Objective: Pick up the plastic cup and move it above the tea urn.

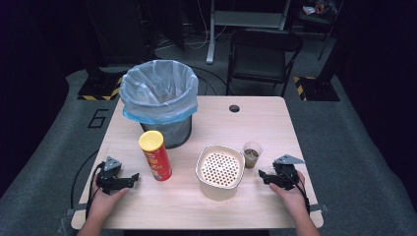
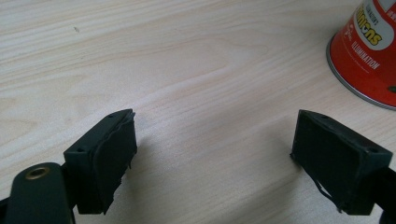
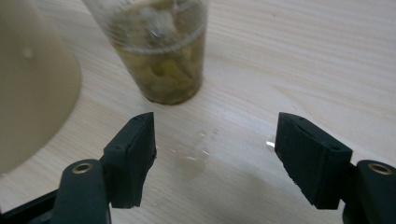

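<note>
Both grippers rest on the bench (image 1: 275,123) with jaws spread and empty, the left gripper (image 1: 132,177) lower left beside the red can (image 1: 155,156), the right gripper (image 1: 262,175) lower right near the cup (image 1: 252,154).

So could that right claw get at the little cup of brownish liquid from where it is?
Probably yes: the right claw is open, the plastic cup stands just ahead, and bare table lies between.

Wooden table (image 1: 265,123), bin (image 1: 158,101), can (image 1: 155,155), cup (image 1: 251,154)
</note>
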### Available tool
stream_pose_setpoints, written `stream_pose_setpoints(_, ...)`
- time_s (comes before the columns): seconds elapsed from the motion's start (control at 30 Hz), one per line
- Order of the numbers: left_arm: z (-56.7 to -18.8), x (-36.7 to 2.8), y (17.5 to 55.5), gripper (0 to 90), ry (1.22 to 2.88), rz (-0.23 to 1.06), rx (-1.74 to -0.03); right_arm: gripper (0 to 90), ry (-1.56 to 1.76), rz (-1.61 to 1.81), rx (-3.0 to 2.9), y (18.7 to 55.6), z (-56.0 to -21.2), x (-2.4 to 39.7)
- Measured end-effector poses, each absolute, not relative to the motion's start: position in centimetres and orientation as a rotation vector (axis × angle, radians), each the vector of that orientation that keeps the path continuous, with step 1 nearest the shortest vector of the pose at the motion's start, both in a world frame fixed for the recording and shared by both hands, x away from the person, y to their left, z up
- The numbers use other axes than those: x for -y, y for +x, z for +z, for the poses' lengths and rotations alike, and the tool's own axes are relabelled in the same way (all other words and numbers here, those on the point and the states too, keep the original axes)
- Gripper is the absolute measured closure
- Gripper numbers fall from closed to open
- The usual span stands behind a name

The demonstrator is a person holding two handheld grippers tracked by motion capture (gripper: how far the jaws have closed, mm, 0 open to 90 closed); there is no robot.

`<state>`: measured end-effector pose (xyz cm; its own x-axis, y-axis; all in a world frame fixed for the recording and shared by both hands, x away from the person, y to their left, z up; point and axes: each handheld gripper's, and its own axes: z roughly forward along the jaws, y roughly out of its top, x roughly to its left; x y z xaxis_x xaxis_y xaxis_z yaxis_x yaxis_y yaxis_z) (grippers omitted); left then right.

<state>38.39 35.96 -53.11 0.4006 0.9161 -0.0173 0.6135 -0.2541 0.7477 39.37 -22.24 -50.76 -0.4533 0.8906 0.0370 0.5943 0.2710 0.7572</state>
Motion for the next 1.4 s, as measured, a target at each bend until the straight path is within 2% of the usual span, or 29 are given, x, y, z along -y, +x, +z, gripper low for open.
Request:
stream_pose_setpoints(0.73,-53.1,-36.0,38.3,13.5,1.982,0.570,-1.301,23.5,1.239,1.094,-2.192,41.7,-47.5,18.2)
stream_pose_setpoints(1.17,-53.1,-36.0,38.3,13.5,1.982,0.570,-1.302,24.7,1.227,1.061,-2.196,43.5,-48.2,17.0)
stream_pose_setpoints(1.4,-53.1,-36.0,38.3,13.5,1.982,0.570,-1.302,28.6,1.212,1.053,-2.188,44.0,-48.6,16.6)
